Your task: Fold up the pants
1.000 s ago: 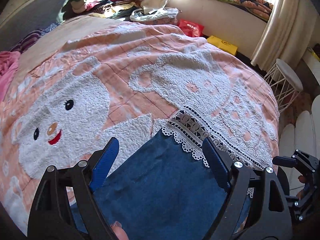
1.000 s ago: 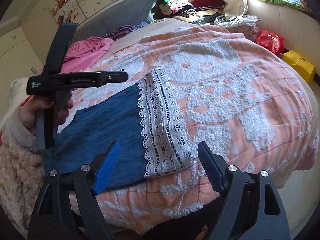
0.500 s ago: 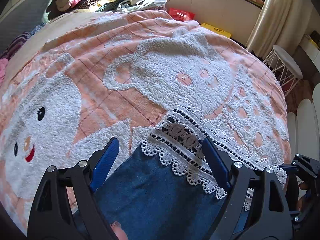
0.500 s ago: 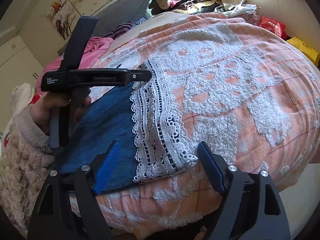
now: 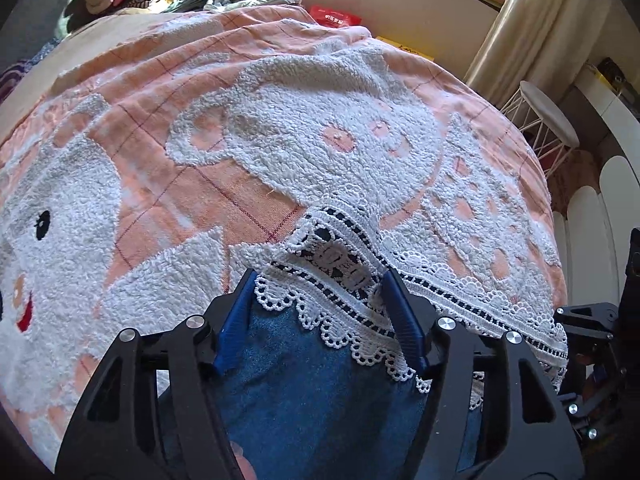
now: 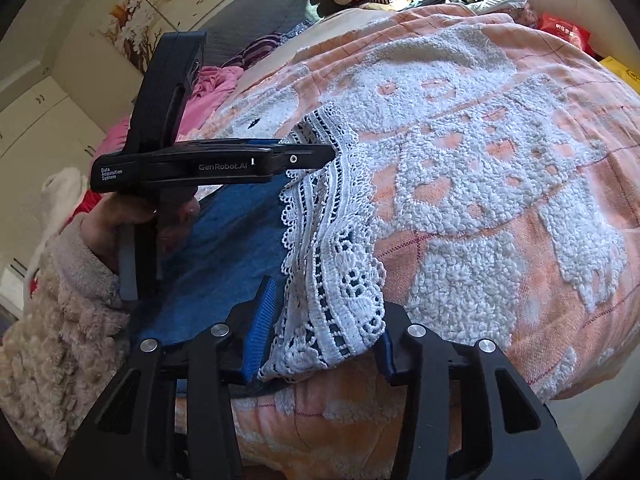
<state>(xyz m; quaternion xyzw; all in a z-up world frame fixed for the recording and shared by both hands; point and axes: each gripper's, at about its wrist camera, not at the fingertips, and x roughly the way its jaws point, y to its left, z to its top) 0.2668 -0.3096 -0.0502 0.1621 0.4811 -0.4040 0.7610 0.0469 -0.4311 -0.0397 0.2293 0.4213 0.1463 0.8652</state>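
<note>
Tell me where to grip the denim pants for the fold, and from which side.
Grip the pants by the lace hem, coming in low from the bed's near edge. It lies raised and bunched there, so each gripper's fingers can straddle it, as left and right do.

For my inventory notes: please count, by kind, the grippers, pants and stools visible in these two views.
grippers: 2 (left gripper, right gripper)
pants: 1
stool: 1
Total: 4

My right claw (image 6: 320, 324) hides the lace hem's (image 6: 340, 280) lower edge; the denim pants (image 5: 320, 400) run off frame.
</note>
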